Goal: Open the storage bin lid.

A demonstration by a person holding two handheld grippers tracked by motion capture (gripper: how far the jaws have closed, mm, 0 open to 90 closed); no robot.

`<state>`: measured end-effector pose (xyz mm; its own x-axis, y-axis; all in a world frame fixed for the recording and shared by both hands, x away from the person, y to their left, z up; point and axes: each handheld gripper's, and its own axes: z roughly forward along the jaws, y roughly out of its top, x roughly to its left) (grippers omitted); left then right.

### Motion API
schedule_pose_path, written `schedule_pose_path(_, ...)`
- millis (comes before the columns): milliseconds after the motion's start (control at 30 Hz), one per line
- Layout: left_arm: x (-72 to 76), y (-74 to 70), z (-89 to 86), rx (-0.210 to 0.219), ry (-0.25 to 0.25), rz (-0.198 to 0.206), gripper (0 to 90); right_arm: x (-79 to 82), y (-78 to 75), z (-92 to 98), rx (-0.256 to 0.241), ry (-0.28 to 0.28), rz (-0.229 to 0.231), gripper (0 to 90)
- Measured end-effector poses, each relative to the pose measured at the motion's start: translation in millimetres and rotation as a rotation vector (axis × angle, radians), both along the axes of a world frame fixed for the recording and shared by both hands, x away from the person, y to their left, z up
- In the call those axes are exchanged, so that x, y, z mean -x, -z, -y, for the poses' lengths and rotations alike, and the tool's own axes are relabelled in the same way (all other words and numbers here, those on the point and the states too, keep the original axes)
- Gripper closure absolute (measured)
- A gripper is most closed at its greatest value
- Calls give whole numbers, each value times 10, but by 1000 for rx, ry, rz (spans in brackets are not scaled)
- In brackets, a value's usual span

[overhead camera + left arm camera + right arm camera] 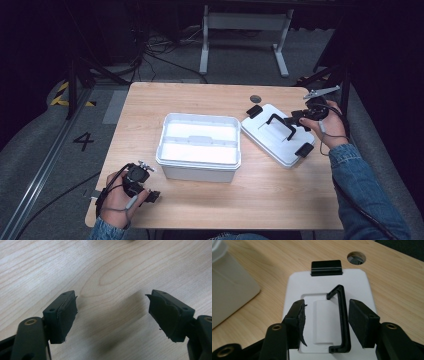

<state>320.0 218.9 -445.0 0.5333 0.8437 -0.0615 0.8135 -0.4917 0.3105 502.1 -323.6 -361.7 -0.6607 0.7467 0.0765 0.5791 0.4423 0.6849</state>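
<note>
Right gripper view: right tongs astride lid's angular black handle.

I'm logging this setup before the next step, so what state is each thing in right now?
White box: open, lid off, standing on the table.
Lid: lying flat beside the box, black handle raised upright.
Right gripper: open, jaws either side of the handle, not closed on it.
Left gripper: open, holding nothing, over bare table.

wooden table, round cable hole, white desk frame, floor number four
</note>
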Motion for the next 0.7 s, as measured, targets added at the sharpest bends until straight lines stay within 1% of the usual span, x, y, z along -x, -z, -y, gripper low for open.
schedule_pose_path(67,27,-1,-9,1,-8,-3,234,87,-66,-38,-7,-22,11,489)
schedule_pose_path(133,40,-7,-8,1,-7,4,234,165,-123,-88,-4,-48,13,489)
schedule_pose_path(233,54,6,-21,-7,5,-1,233,306,-200,-172,-3,-98,13,489)
schedule_pose_path(267,62,6,-20,-2,-4,-7,233,352,-219,-195,-5,-110,16,489)
schedule_pose_path(367,66,-13,-21,4,-9,4,233,469,-258,-247,-8,-135,14,488)
schedule_pose_path(467,61,-10,-8,5,2,3,232,586,-268,-301,-5,-159,11,486)
schedule_pose_path(567,63,-24,-17,11,-5,19,238,673,-262,-333,-5,-174,1,485)
schedule_pose_path(667,55,-39,-30,24,-10,34,241,766,-227,-363,-12,-183,0,485)
schedule_pose_path(700,51,-36,-24,24,-12,31,242,804,-206,-378,-16,-189,-2,485)
